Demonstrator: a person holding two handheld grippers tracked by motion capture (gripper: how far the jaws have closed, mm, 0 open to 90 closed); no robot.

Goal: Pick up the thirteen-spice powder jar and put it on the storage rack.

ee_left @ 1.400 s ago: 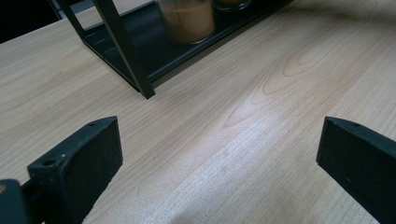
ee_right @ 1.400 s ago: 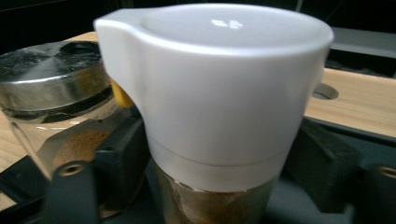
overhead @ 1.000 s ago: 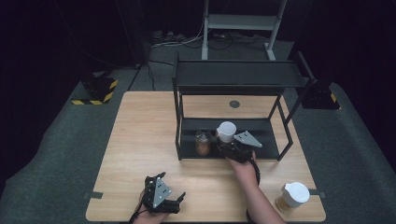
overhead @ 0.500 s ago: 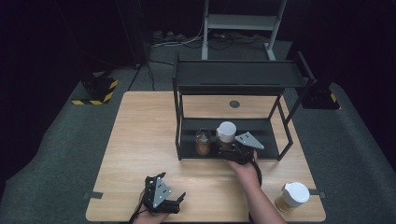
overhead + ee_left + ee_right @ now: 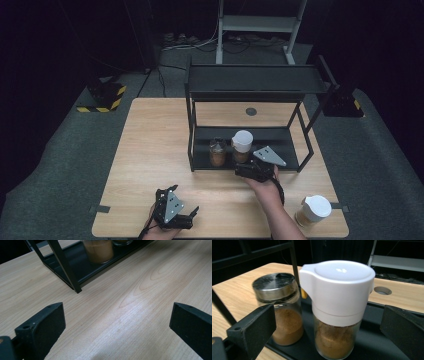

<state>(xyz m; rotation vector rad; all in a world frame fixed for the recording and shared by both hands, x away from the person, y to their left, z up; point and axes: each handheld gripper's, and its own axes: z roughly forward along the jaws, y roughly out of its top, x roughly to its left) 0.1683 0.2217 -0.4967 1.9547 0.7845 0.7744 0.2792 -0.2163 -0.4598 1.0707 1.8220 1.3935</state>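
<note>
Right gripper (image 5: 248, 170): I had its jaws standing wide, just opened, with nothing pressed between them; the white-lidded spice jar (image 5: 337, 307) stood in the gap, untouched.
Left gripper (image 5: 181, 219): jaws spread wide over bare wood near the front edge of the counter (image 5: 150, 150), holding nothing.
Where the jar stood: upright on the bottom shelf of the black metal rack (image 5: 250, 82), just beside the steel-lidded spice jar (image 5: 278, 310), which sat to its left in the high view.
Third jar: another white-lidded jar (image 5: 314, 211) stood on the counter at the front right corner, well apart from the rack.
Risk, backing out: I judged that a jaw dragged sideways could clip the white-lidded spice jar and tip it against its neighbour, since the two stood so close.
Risk, rack: the front posts and low rail hemmed the gripper in; a careless lift could knock the frame and shake both jars.
Materials: clear glass bodies with brown powder inside; one smooth white plastic cap with a spout, one brushed metal cap; matte black rack; pale grained wood.
</note>
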